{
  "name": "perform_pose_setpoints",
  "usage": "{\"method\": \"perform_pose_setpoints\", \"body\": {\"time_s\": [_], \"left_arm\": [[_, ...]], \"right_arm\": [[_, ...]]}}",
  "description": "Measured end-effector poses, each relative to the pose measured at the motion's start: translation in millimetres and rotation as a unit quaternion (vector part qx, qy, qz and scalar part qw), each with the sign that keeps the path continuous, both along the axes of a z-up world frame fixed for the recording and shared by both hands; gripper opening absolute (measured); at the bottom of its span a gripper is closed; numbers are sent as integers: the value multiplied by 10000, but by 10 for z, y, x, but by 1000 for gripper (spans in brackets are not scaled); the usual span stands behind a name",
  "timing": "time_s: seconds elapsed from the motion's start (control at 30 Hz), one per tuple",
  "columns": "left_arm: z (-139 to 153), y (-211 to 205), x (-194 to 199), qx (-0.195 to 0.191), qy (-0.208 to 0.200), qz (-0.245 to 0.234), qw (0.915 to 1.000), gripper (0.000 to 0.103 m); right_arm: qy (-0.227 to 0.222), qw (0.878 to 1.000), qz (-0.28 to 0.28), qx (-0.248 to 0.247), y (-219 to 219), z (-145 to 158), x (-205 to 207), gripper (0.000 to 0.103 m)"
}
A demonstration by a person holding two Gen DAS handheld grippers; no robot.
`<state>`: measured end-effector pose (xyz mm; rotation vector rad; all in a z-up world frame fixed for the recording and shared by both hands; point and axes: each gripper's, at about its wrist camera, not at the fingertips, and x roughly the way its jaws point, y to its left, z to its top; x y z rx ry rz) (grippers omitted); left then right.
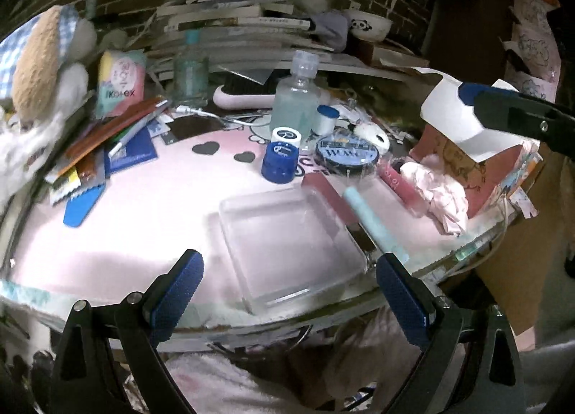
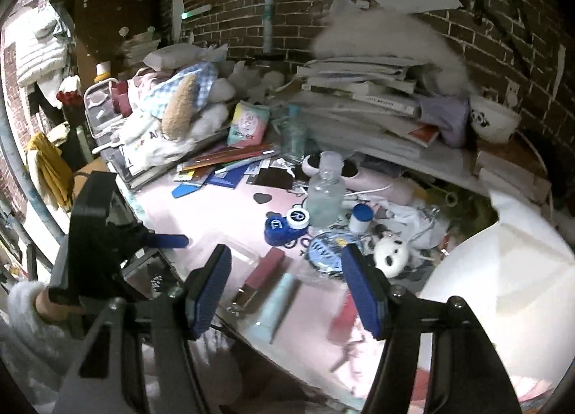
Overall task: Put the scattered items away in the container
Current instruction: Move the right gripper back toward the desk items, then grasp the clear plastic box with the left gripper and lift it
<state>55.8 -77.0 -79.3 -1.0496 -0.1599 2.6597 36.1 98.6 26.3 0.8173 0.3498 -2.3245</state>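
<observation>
Jaws of left gripper (image 1: 287, 291) and right gripper (image 2: 285, 291) gape above clear container (image 1: 287, 237).

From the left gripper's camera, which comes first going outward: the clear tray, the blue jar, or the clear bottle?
1. Clear tray, right before the left gripper.
2. Blue jar, just beyond the tray.
3. Clear bottle, behind the jar.

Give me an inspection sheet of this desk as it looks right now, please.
Surface: pink mat, crowded at the back.
Job's things: clear tray looks empty; light-blue tube and maroon stick at its right side.
Clutter: blue jar, bottle, tape roll, tissue, pens.
Grippers: left gripper open, empty; right gripper open, empty.
Cables: white cable.
Surroundings: book stack, brick wall.
</observation>
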Motion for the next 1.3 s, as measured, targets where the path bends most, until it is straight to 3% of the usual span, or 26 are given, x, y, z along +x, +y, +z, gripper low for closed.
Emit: {"method": "perform_pose_setpoints", "body": {"time_s": [0.27, 0.67, 1.03, 1.13, 1.2, 1.3], "left_arm": [[-54, 125, -55, -104, 47, 59, 9999, 96], [-53, 95, -161, -174, 188, 252, 9994, 92], [-124, 58, -289, -853, 320, 590, 9941, 91], [-138, 83, -294, -887, 415, 627, 9932, 91], [-137, 91, -291, -888, 475, 624, 9930, 84], [-132, 103, -296, -900, 508, 616, 9927, 82]], "right_arm": [[-371, 9979, -252, -469, 78, -290, 42, 61], [-504, 9967, -534, -357, 91, -622, 70, 62], [-563, 9964, -506, -376, 58, -659, 51, 62], [-574, 9964, -511, -349, 39, -698, 40, 62], [-588, 9961, -553, -364, 41, -733, 21, 62], [-535, 9953, -699, -410, 63, -771, -10, 62]]}}
